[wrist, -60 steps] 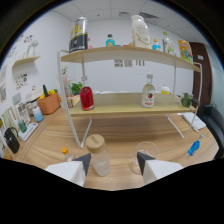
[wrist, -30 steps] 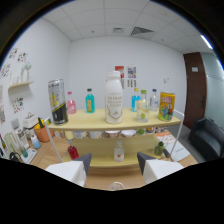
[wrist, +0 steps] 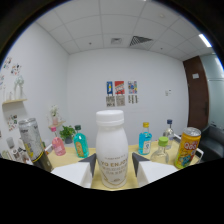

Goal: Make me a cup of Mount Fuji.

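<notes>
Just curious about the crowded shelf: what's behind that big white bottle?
Either side of the white bottle between the gripper fingers stand a teal bottle and a blue bottle; directly behind is hidden.

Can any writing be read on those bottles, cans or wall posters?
"ENJOY": part of a line on the white bottle between the tool fingers; the rest is cut off.
Yellow can: lettering too blurred to read.
Wall posters: too small to read.
Door sign: unreadable.
</notes>
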Tool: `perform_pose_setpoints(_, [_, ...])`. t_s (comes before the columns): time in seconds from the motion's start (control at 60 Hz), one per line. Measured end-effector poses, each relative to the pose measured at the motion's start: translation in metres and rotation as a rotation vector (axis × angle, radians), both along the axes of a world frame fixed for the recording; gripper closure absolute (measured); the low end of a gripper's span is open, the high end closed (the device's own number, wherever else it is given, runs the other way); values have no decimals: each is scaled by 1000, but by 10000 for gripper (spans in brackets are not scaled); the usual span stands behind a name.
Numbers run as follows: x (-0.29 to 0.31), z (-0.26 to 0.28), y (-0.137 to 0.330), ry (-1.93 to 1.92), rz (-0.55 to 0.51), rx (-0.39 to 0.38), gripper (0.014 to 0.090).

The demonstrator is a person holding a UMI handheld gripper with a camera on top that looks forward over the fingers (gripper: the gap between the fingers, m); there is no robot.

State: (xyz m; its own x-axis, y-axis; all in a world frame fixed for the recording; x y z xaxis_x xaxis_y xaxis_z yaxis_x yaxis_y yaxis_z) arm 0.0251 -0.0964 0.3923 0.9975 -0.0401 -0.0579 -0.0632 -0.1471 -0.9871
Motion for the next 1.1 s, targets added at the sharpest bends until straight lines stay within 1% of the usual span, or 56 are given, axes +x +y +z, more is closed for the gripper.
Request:
perform_pose_setpoints(0.05, [1,-3,4,1,-2,-12,477])
perform_pose_setpoints(0.083, [-2,-3,5,7,9,-7,525])
perform_pose_setpoints(0.1, [-3,-2,5,10,13,-5,537])
perform_pose_setpoints(0.217, [-2,-3,4,-13,4,-7,552])
perform_pose_setpoints(0.317, [-4,1,0,0,21,-5,563])
perform_pose_setpoints(0.45, [-5,33,-15,-4,38,64,566])
perform_pose_setpoints(0.6, [2,71,-57,13,75,171,566])
perform_pose_setpoints(0.683, [14,67,-82,12,86,191,567])
perform_pose_setpoints(0.733, [25,55,-96,12,82,192,568])
perform_pose_setpoints(0.783, [36,31,-106,13,71,170,569])
perform_pose_setpoints(0.933, [72,-76,-126,72,36,17,569])
perform_pose_setpoints(1.017, [86,-138,-131,90,16,-49,568])
perform_pose_setpoints(1.1, [96,-188,-137,53,4,-107,571])
